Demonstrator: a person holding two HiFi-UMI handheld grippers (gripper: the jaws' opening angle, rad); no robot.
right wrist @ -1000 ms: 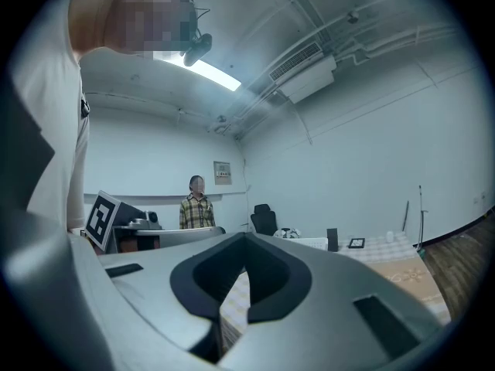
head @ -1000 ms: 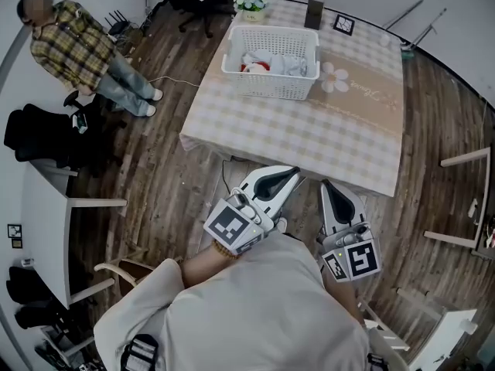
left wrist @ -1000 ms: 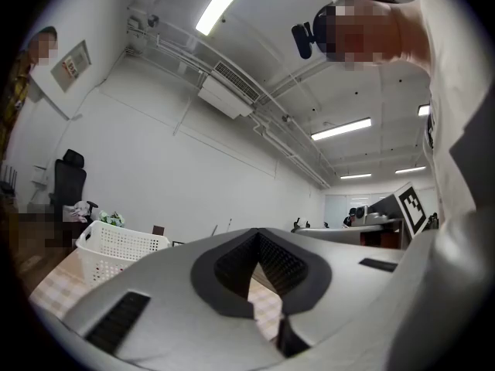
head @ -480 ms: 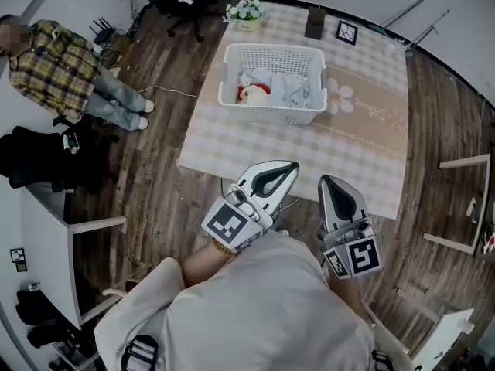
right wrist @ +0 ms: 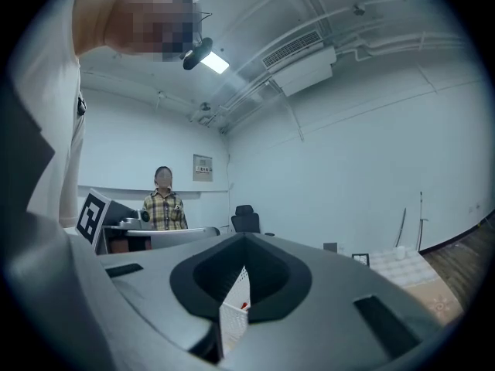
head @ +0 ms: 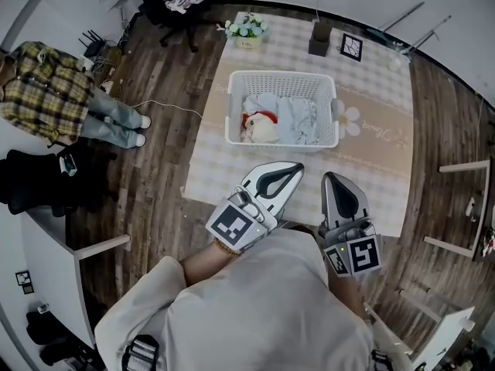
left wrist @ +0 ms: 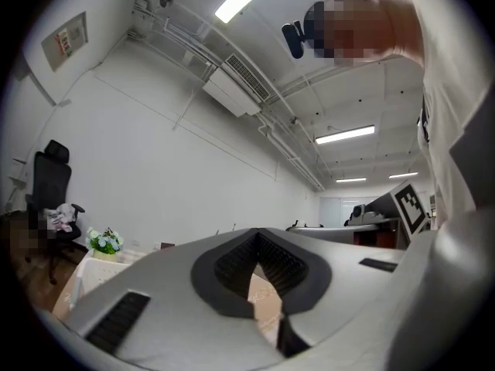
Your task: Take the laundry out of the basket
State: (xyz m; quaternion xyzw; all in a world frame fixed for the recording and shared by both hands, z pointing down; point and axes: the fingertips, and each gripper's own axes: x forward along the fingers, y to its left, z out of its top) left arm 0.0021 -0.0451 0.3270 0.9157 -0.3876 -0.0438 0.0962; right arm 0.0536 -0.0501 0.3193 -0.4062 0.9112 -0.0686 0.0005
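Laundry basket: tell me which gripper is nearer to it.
Left, slightly. The left gripper hangs just before the basket, mid-front; the right gripper sits farther back, off its right corner.

The person wears a loose, pale cream shirt (head: 255,308) with sleeves that stop near the elbow. A brown band (head: 224,249) goes round the left wrist. A small black camera (left wrist: 298,33) sits on the head.

The left gripper (head: 296,168) is white and grey, long and pointed, with a dark drop-shaped hole on top. The right gripper (head: 331,178) has the same shape but is darker grey. Each has a box at the back. The left cube (head: 236,226) and the right cube (head: 356,257) are white with black square marks.

Up close, the jaws are smooth grey, with black ribbed pads (left wrist: 236,267) inside and dark slots (left wrist: 114,321) on the sides.
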